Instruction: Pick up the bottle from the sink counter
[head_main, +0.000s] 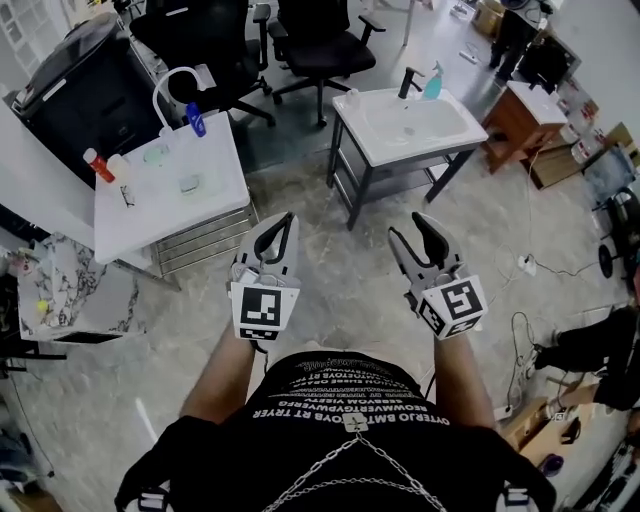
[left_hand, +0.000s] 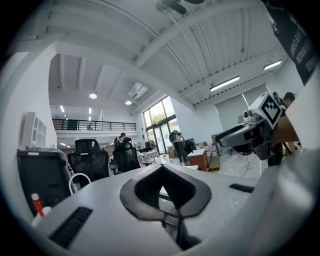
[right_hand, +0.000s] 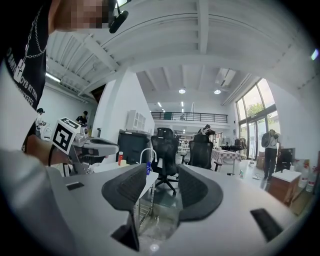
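In the head view, a white sink counter (head_main: 215, 195) stands at the left with a blue bottle (head_main: 196, 120) beside its white faucet (head_main: 172, 85). A red bottle (head_main: 98, 165) stands near its left edge. A second white sink (head_main: 455, 140) further right carries a teal spray bottle (head_main: 433, 82). Both grippers are held in front of the person, well short of either counter. My left gripper (head_main: 289, 216) (left_hand: 161, 167) has its fingertips touching, with nothing between them. My right gripper (head_main: 419, 236) (right_hand: 161, 172) stands open and empty. The blue bottle (right_hand: 148, 169) shows far off between its jaws.
Black office chairs (head_main: 320, 45) stand behind the two sinks. A dark cabinet (head_main: 85, 95) is at the far left and a wooden cabinet (head_main: 520, 120) at the right. Cables (head_main: 535, 265) lie on the tiled floor. People stand in the distance.
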